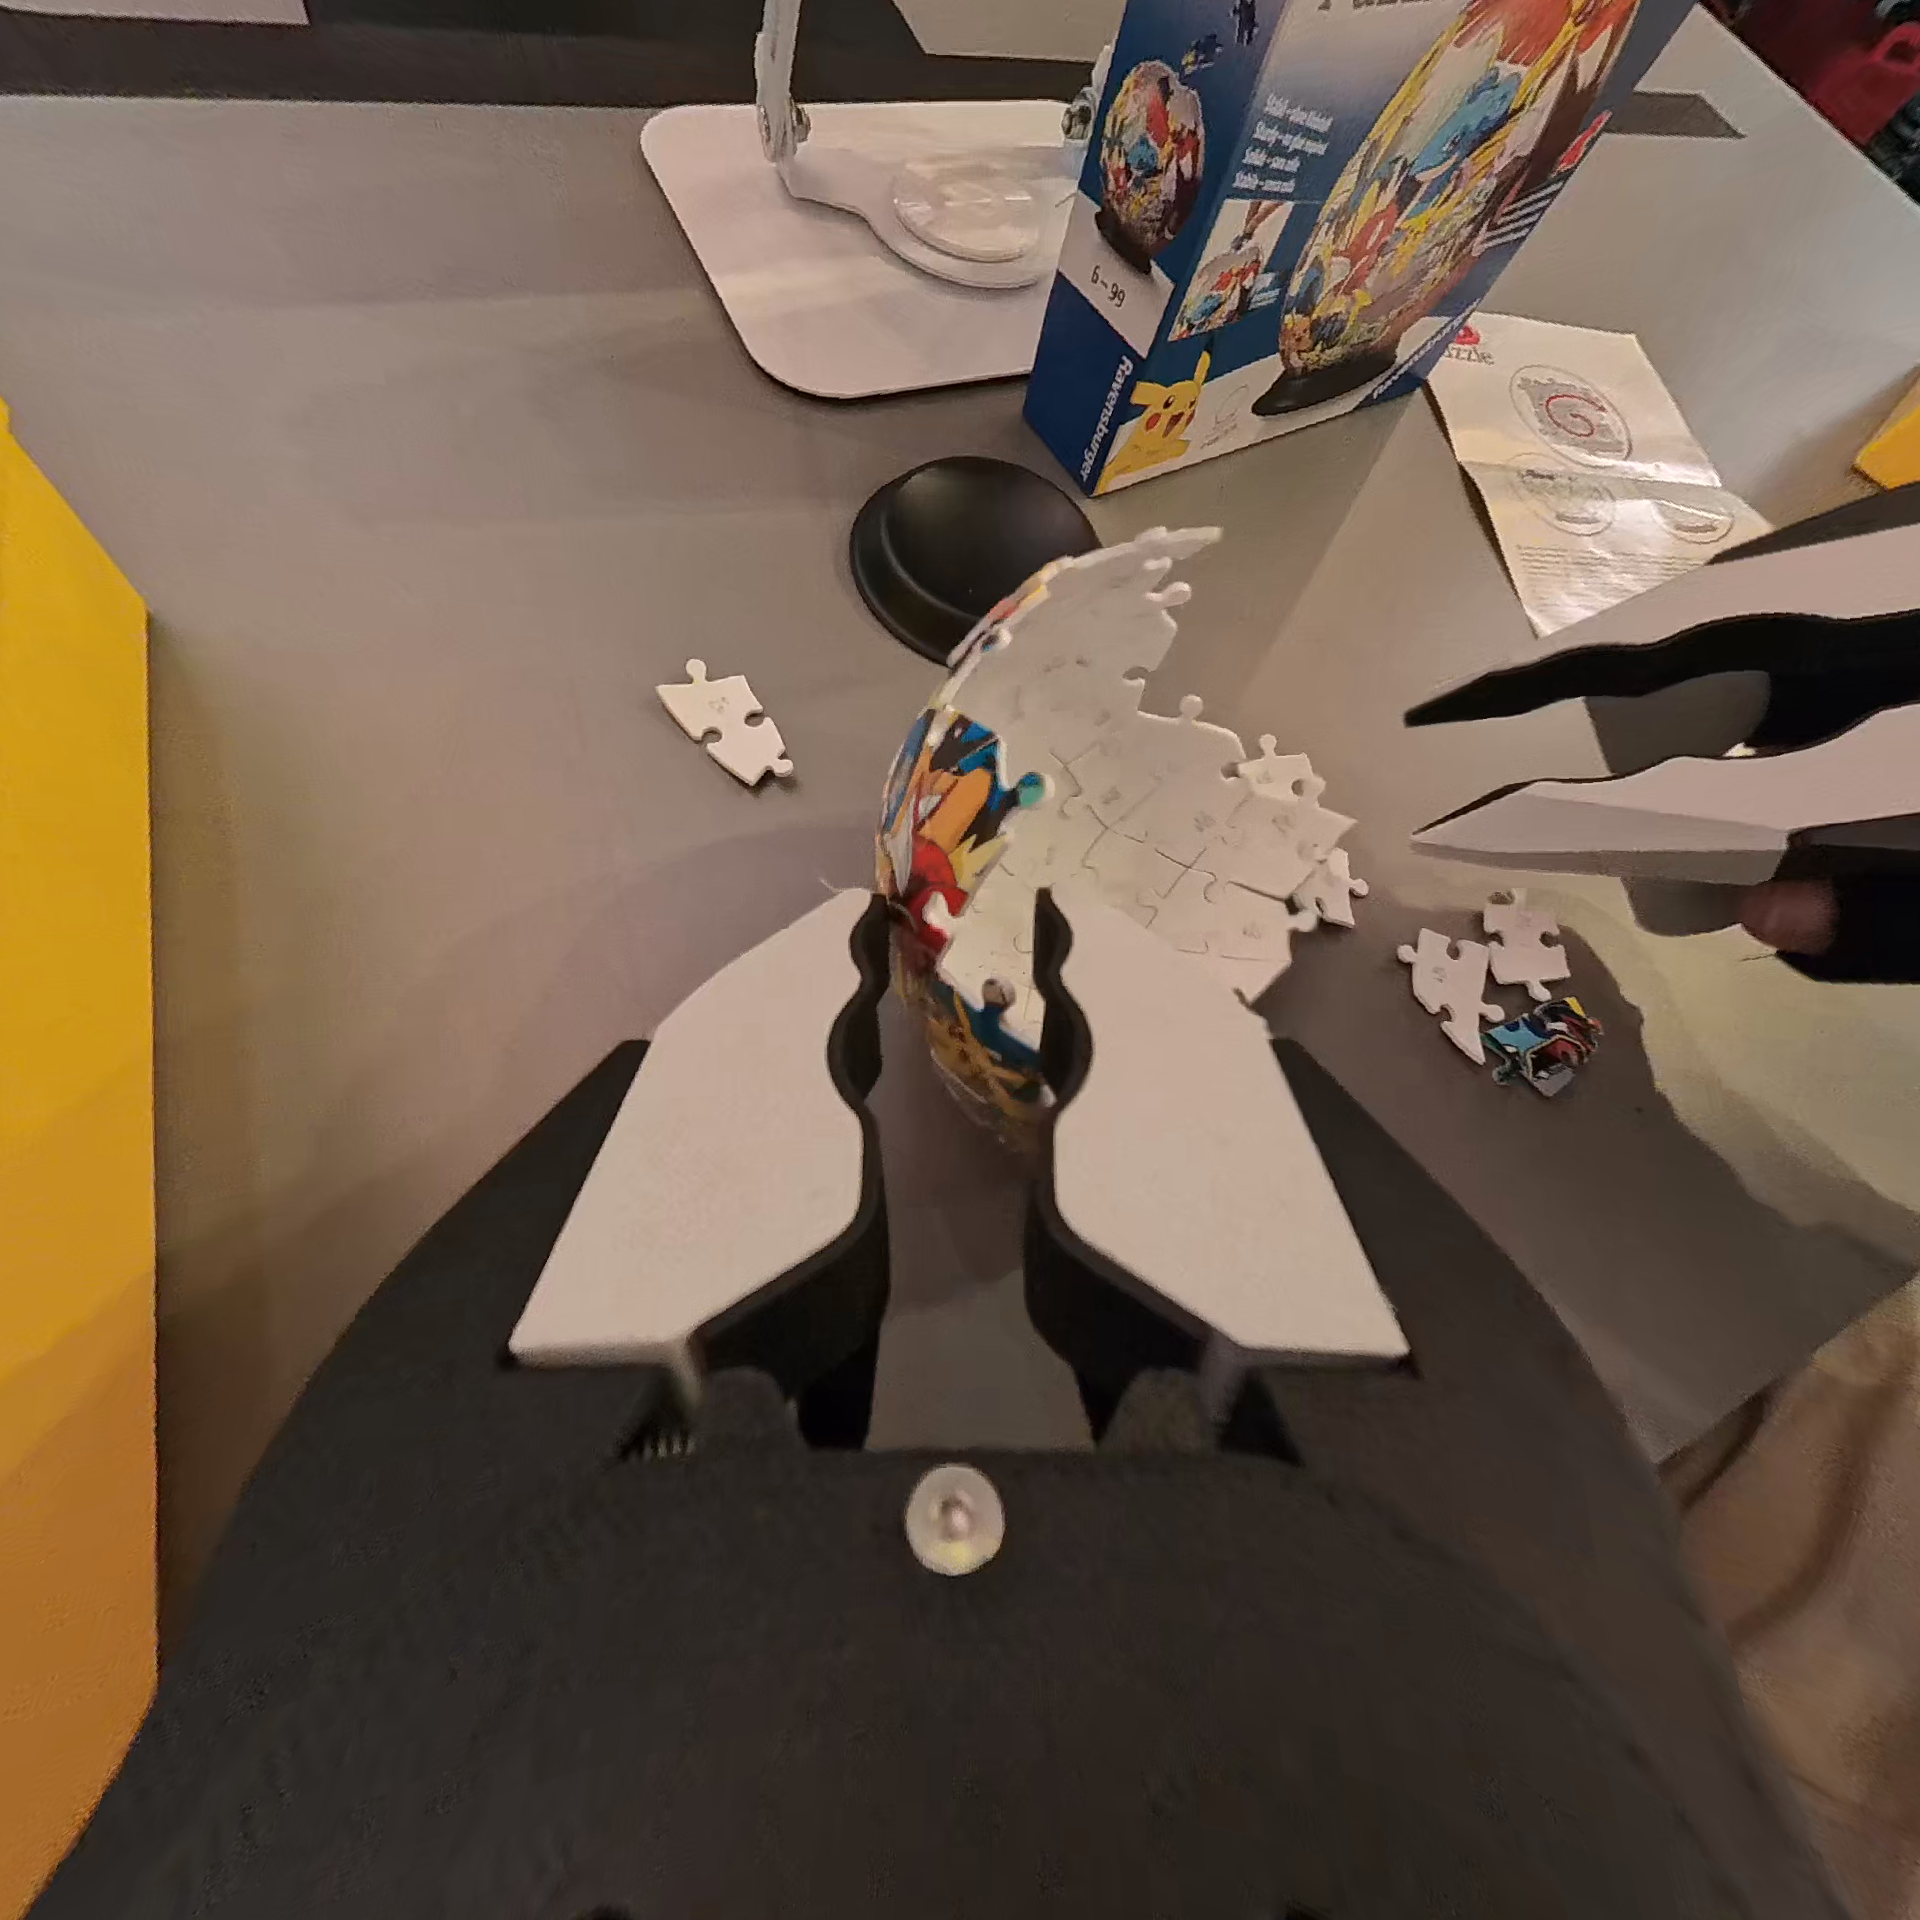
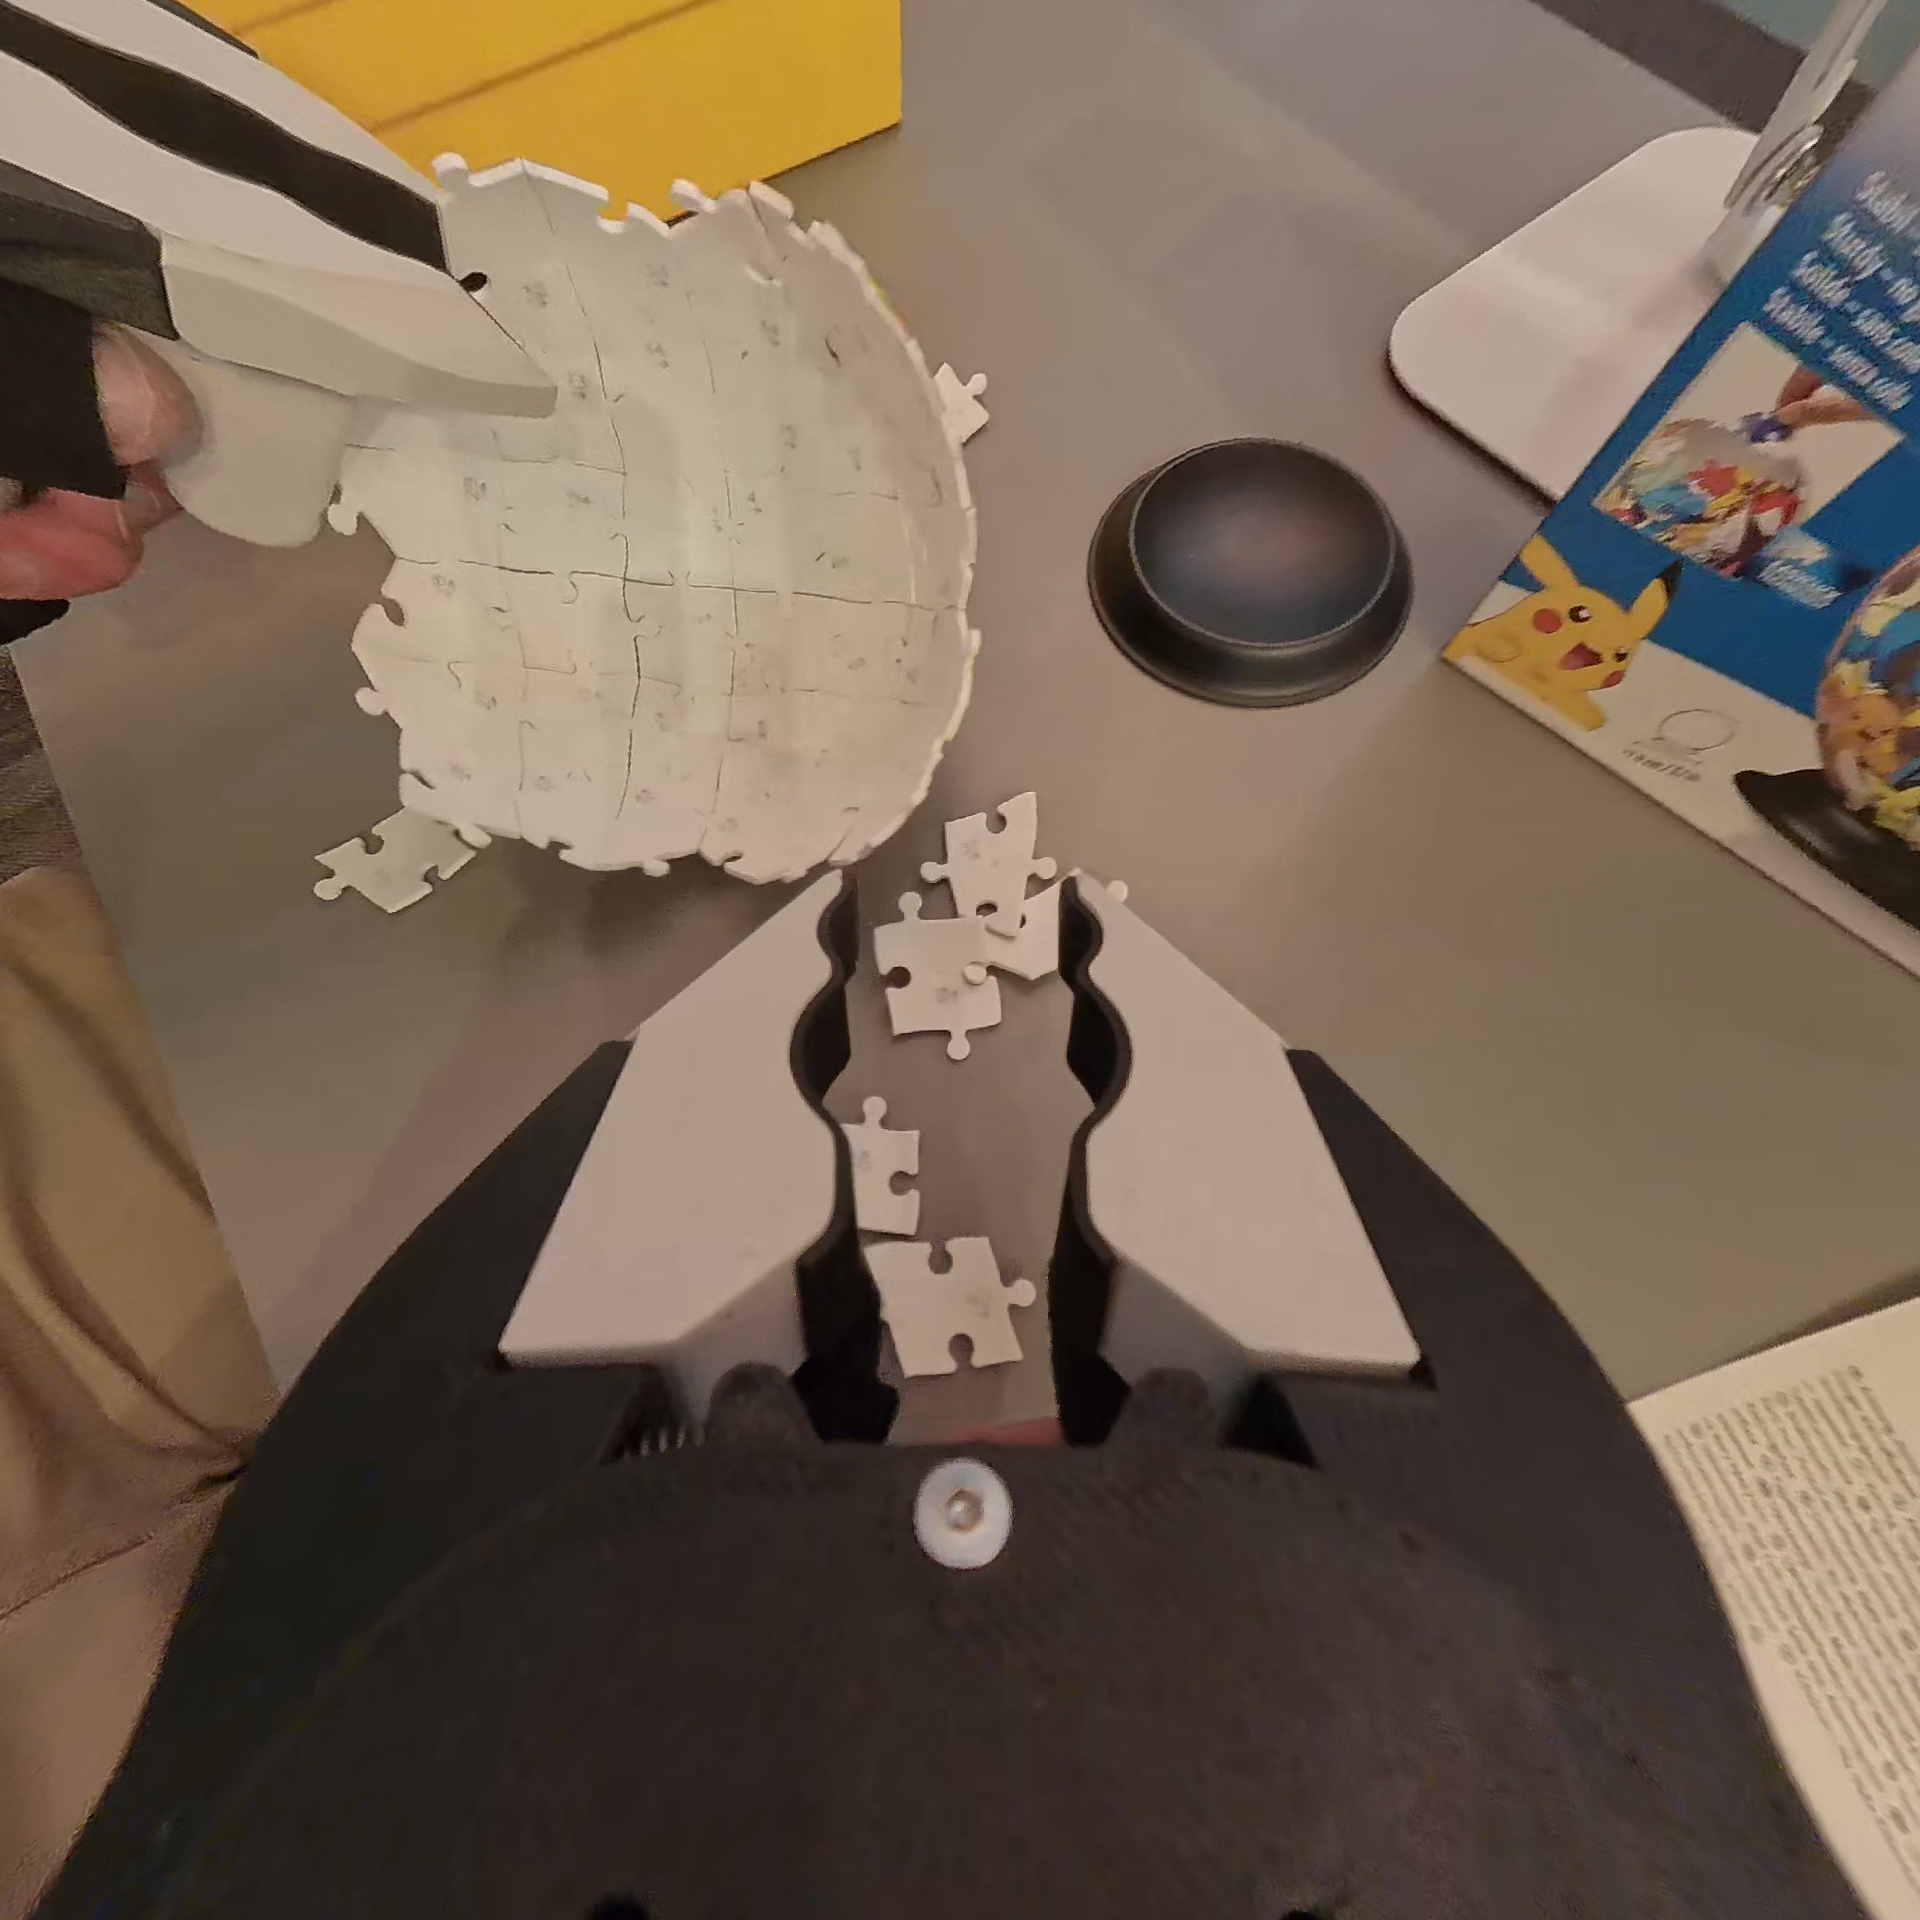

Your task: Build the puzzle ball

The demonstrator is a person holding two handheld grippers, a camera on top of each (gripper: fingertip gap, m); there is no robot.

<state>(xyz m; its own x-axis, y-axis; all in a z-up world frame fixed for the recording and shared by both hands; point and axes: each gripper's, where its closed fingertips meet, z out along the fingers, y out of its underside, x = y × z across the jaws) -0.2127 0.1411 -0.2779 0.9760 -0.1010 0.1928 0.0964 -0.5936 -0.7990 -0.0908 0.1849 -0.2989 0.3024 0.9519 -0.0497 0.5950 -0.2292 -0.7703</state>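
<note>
With the half-built ball clamped edge-on in my left gripper, one finger sits on the printed outside and one on the white inside, and the shell stands tilted on the grey table. My right gripper hangs partly open, holding nothing, over the loose pieces. The black stand sits near the ball, with the box beyond it.

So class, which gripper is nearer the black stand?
Left. The left gripper grips the half ball right before the stand; the right gripper hangs over loose pieces, farther off.
</note>
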